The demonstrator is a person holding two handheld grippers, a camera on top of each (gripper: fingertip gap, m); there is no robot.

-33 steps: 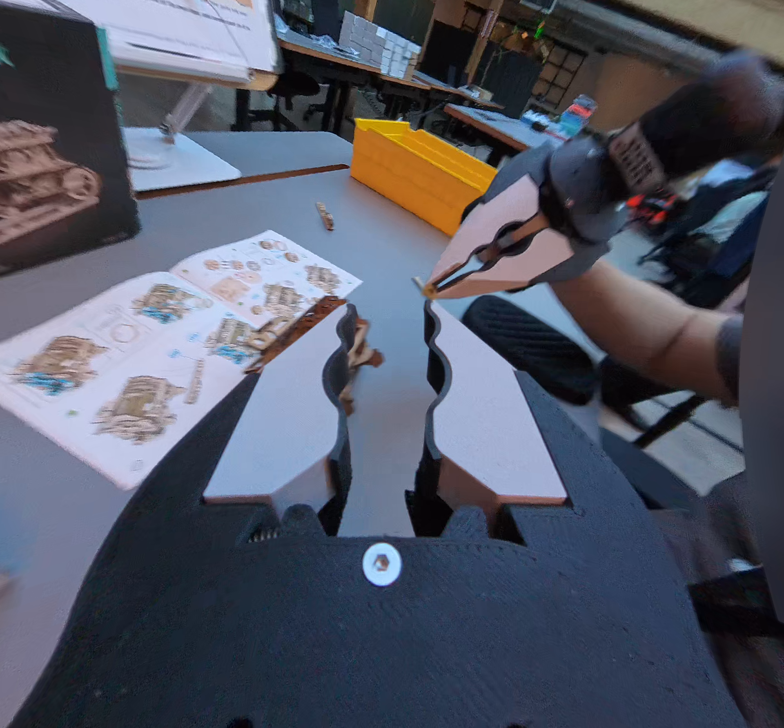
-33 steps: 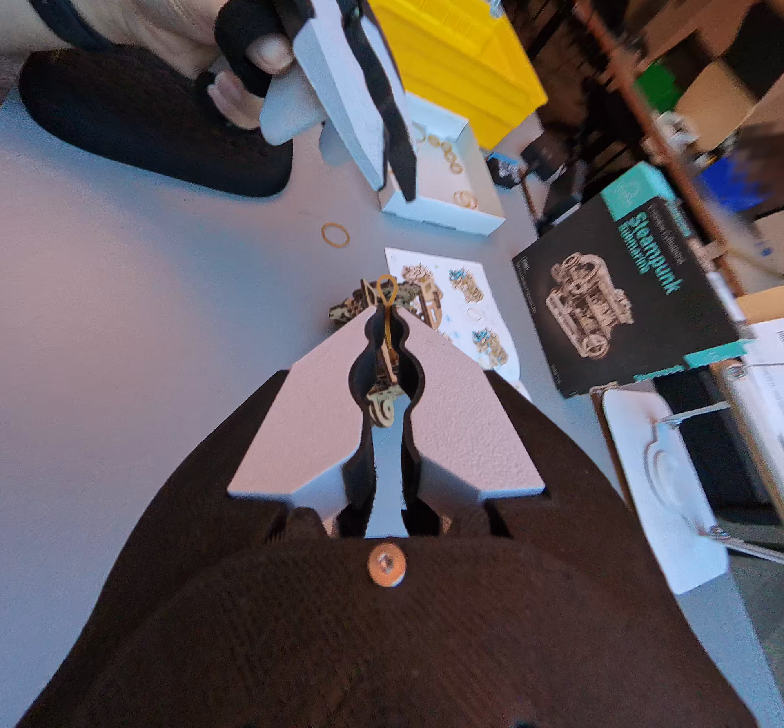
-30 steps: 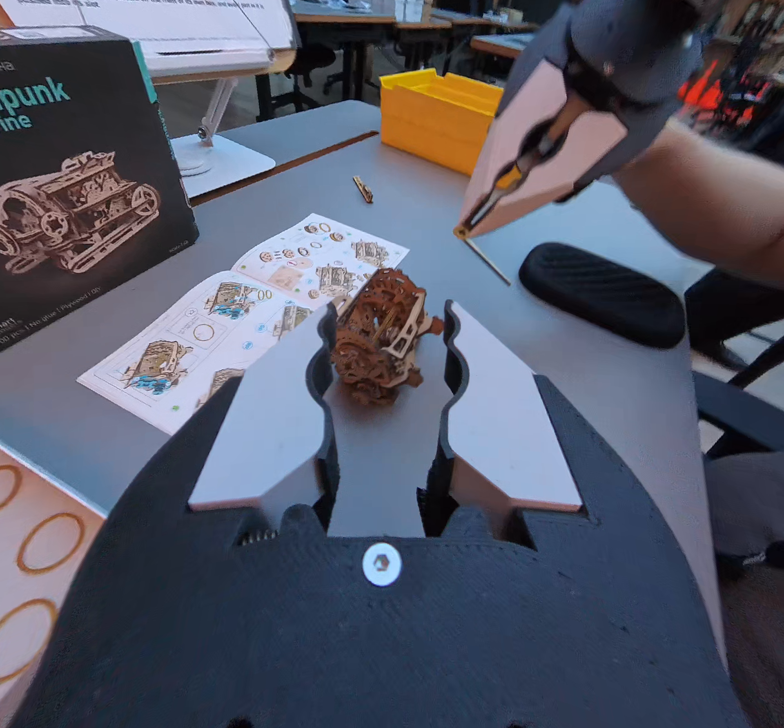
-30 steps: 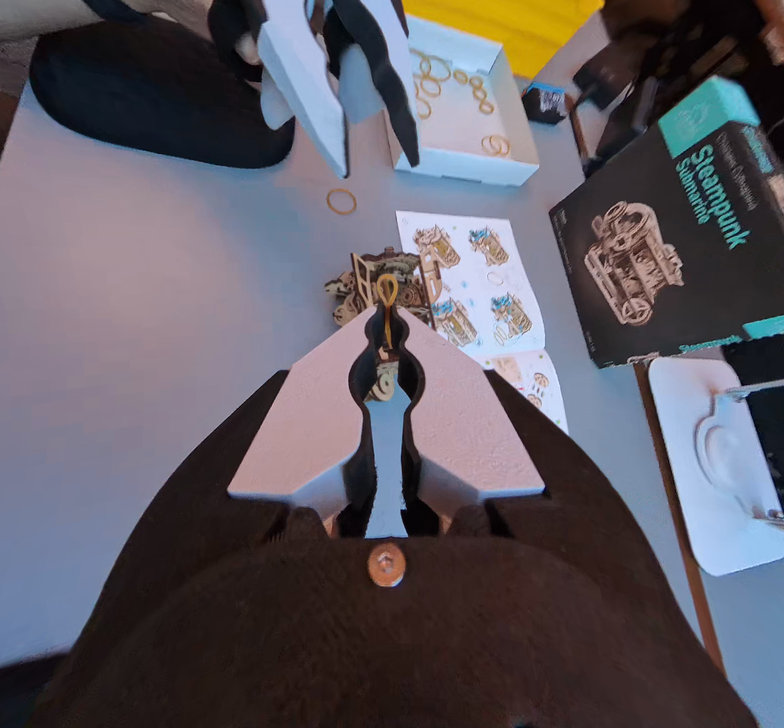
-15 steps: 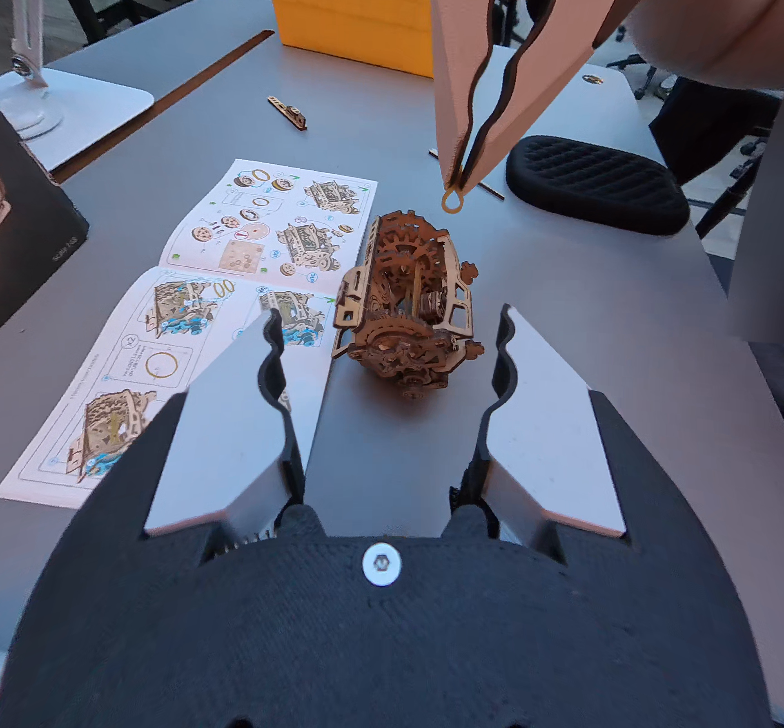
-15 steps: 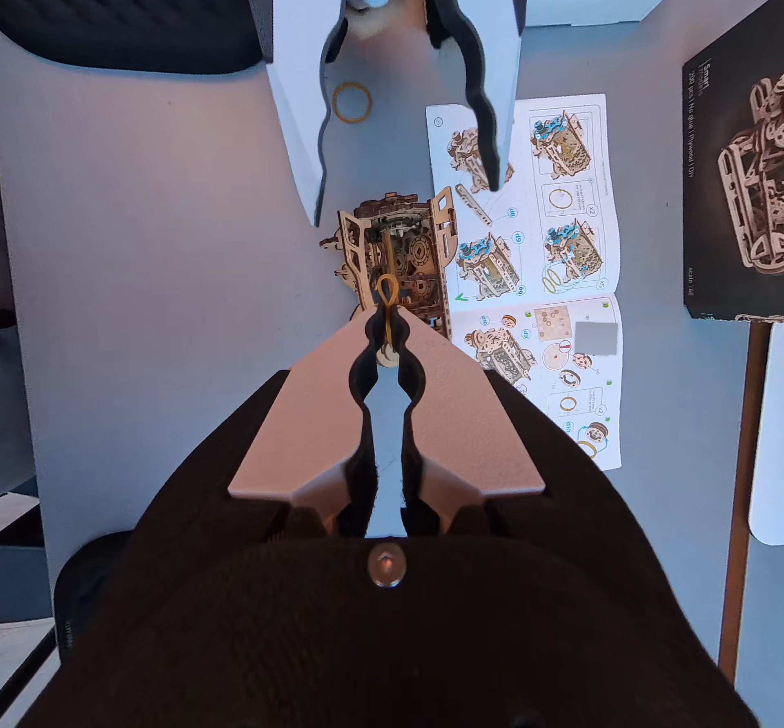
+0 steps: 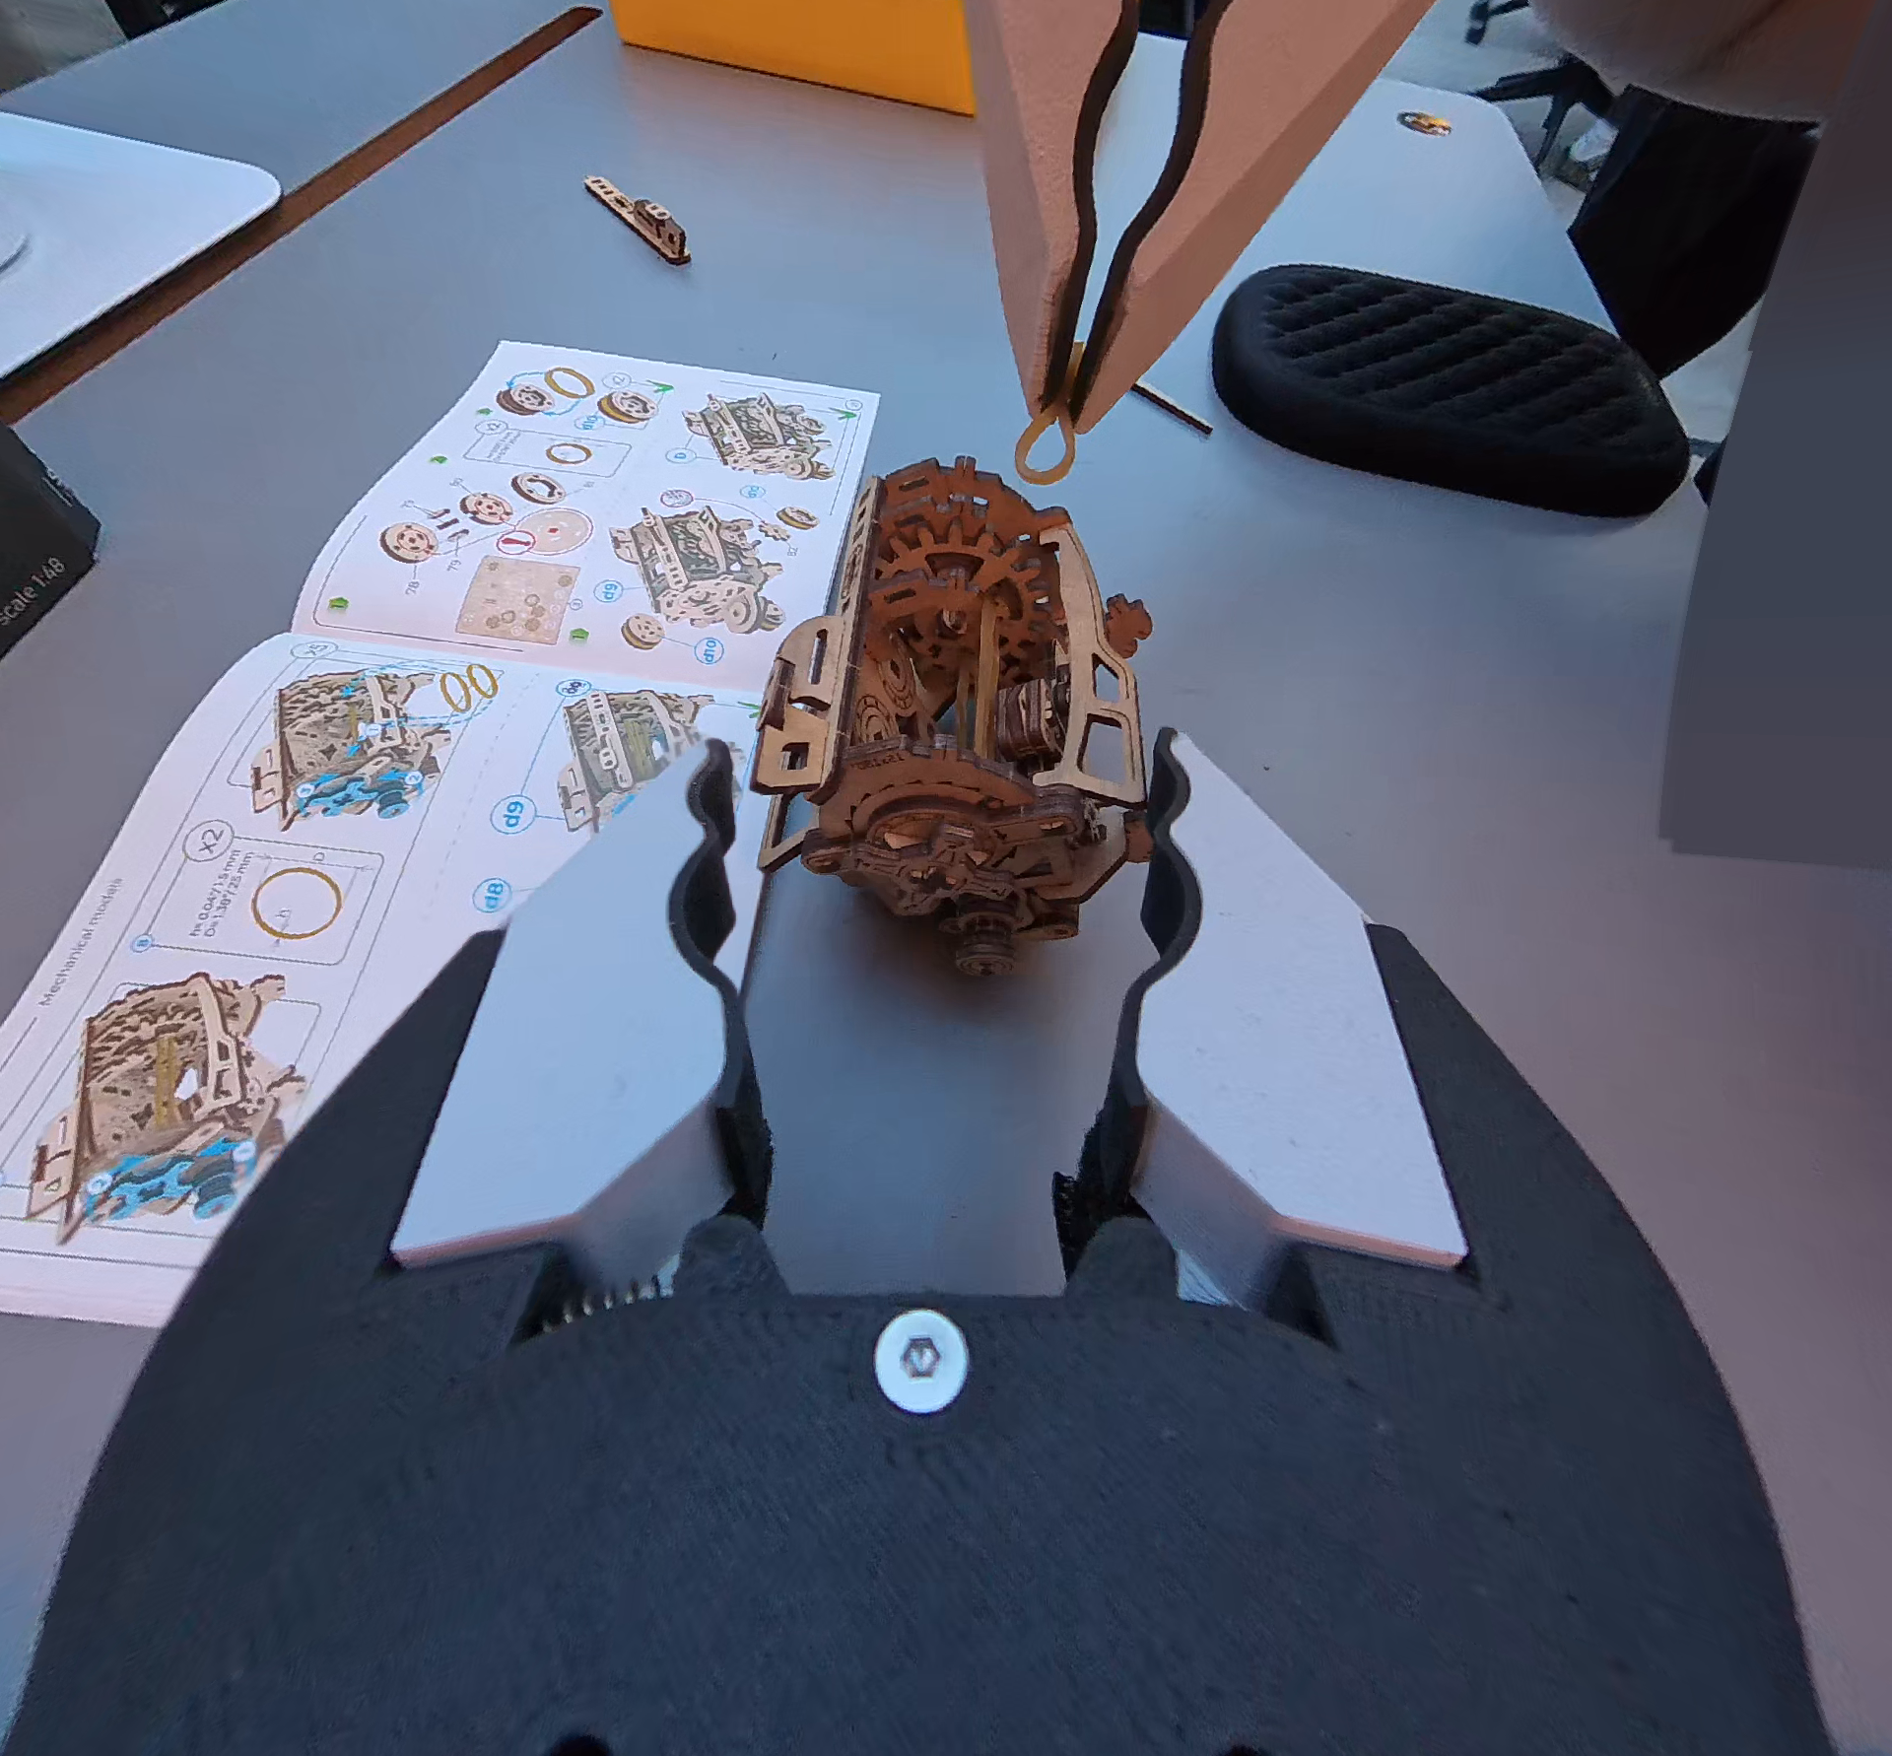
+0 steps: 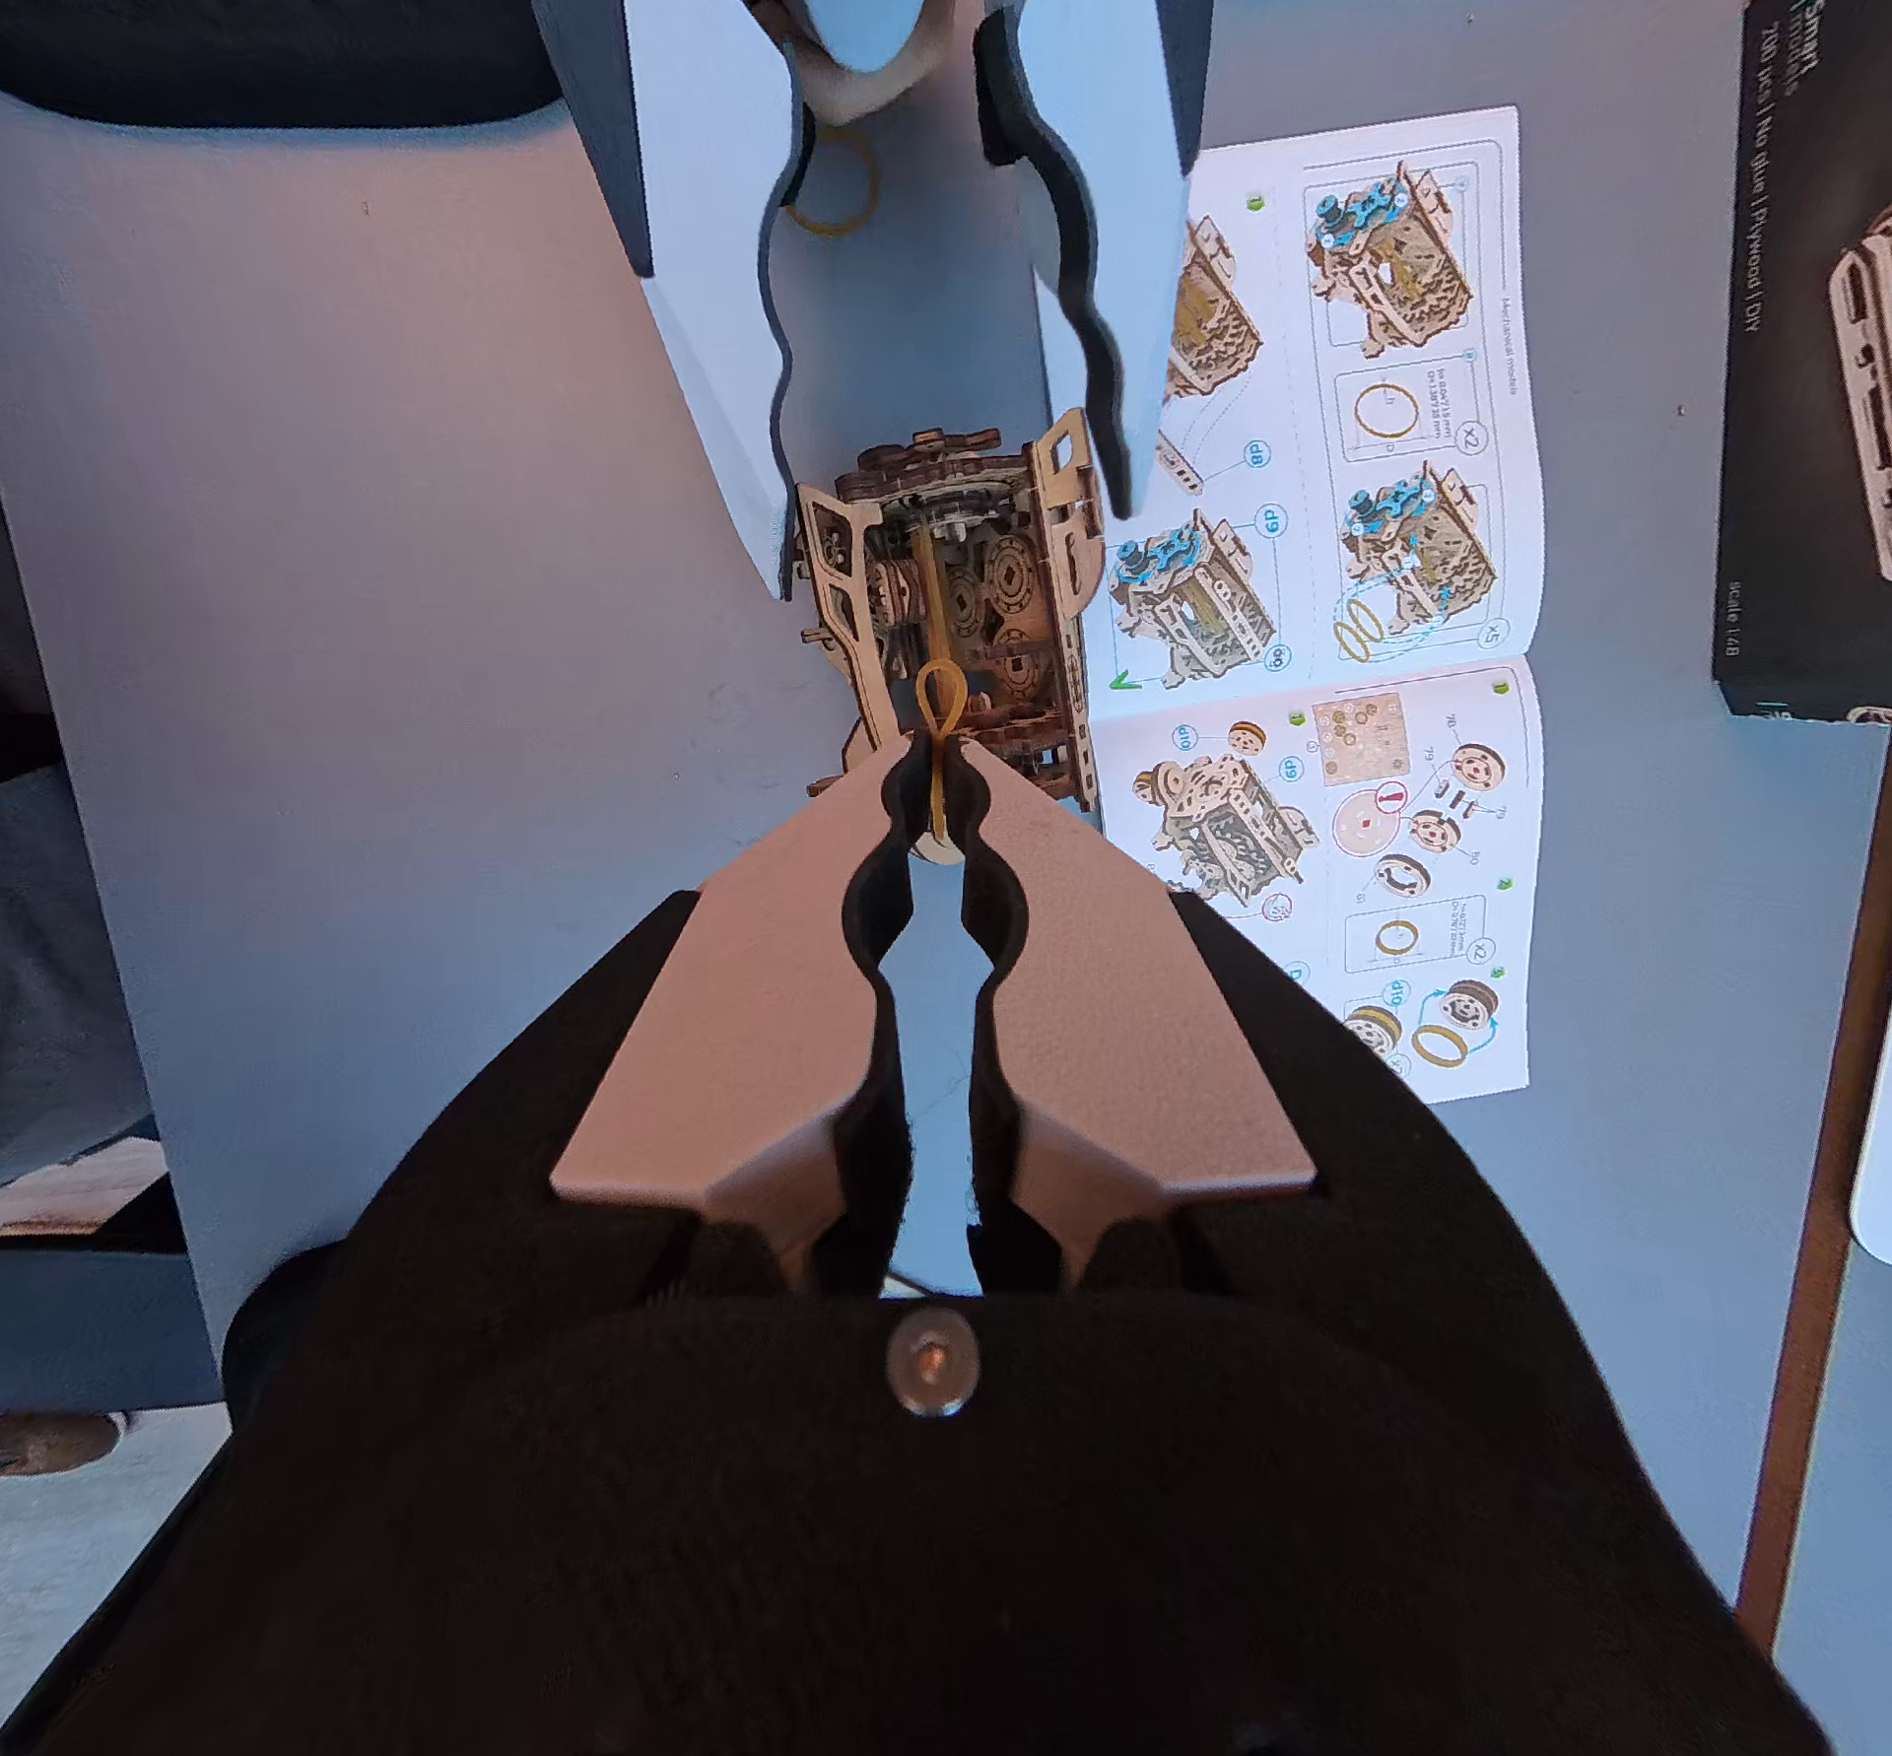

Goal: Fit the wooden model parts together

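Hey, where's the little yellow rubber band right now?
The yellow rubber band is pinched at the tip of the right gripper, its loop hanging just above the brown wooden gear model, which sits on the grey table beside the open instruction booklet.

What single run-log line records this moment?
left gripper: open, flanking wooden model | right gripper: shut on rubber band, above model

Left gripper (image 7: 947, 847): matte black, coarse-textured body with a rounded, flared outline. Two pale grey wedge-shaped fingers (image 7: 604, 1021), each lined on the inner face with a black wavy-profile pad. One silver hex-socket screw (image 7: 920, 1360) on the centreline; a coil spring shows at the finger base. Right gripper (image 8: 934, 755): same construction, same black body, fingers tinted pinkish, one metallic screw (image 8: 930, 1365).
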